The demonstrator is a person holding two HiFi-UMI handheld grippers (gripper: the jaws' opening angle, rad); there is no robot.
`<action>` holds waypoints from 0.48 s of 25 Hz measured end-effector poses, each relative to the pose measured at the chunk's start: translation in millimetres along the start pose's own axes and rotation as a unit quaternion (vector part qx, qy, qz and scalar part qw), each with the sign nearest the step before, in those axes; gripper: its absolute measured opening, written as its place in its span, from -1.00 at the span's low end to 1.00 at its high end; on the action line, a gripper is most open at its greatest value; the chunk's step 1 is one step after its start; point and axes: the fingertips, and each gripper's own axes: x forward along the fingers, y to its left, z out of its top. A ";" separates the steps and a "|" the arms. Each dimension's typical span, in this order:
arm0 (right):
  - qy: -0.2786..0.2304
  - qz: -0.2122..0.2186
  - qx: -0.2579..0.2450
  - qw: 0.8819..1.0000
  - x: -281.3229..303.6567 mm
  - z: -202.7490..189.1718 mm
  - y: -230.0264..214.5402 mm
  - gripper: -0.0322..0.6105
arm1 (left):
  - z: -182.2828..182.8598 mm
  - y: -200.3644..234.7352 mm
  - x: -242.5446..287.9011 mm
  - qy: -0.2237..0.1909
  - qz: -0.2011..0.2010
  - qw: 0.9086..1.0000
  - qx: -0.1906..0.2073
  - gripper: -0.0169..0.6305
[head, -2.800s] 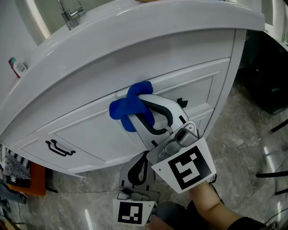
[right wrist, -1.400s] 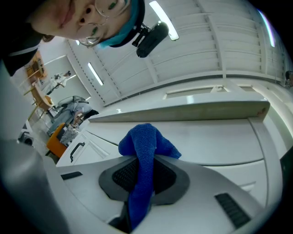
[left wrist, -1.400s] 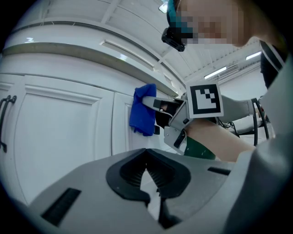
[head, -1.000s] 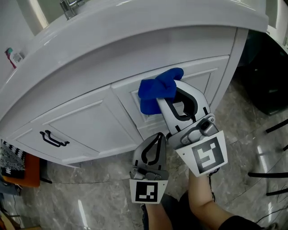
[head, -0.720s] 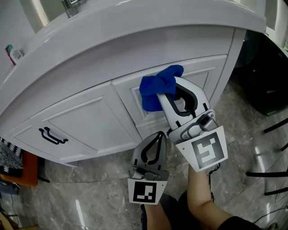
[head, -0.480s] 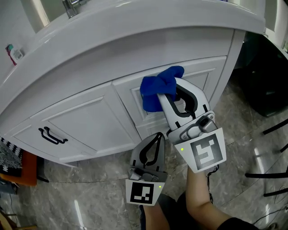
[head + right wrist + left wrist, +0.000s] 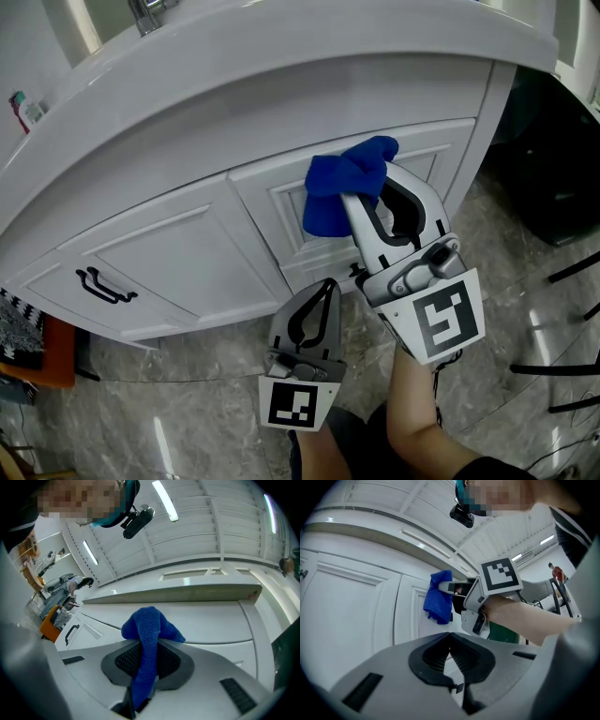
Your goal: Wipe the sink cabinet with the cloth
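- Between the jaws of the right gripper (image 7: pixel 148 645) a blue cloth (image 7: pixel 149 629) is pinched. The jaws are closed on a narrow strip of it, which runs down past the black meshed pads (image 7: pixel 126 660) into the throat.
- Beyond the fingertips the rest of the cloth is bunched into a rounded, folded lump of matte, looped terry.
- In the head view that lump is seen against the upper part of the right-hand door of the cabinet (image 7: pixel 187 258), over the frame of the recessed panel. In the left gripper view it is seen lying on the door face.
- The right gripper is made of smooth pale grey plastic with curved, black-lined fingers. A cube with a black-and-white square marker (image 7: pixel 441 323) is carried at its rear, and it is held on a bare forearm (image 7: pixel 412 422).
- The left gripper (image 7: pixel 322 291) is held lower, just beside the right one, below the cloth and apart from it. Its jaws are pressed together at the tips, with nothing between them.
- The cabinet is glossy white, with a curved front and raised frames round flat panels. A thin black handle (image 7: pixel 101 285) is fixed on the left door, well apart from the cloth.
- Above, the cabinet is overhung by a smooth white top (image 7: pixel 281 56), and a chrome tap (image 7: pixel 150 13) is seen at the upper left.
- Below, a floor (image 7: pixel 187 412) of polished grey veined stone is seen.
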 end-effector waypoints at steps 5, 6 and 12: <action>0.003 -0.003 0.010 1.000 -1.8 -1.8 -3.2 -0.71 | -2.5 -1.1 3.3 0.001 -0.001 1.000 0.000 -0.93; 0.004 -0.004 0.011 1.000 -2.6 -2.1 -4.7 -0.71 | -2.9 -1.6 3.9 0.001 -0.001 1.000 0.000 -0.93; 0.005 -0.010 0.011 1.000 -5.6 -2.7 -11.4 -0.71 | -5.0 -1.9 5.7 0.003 -0.001 1.000 -0.002 -0.93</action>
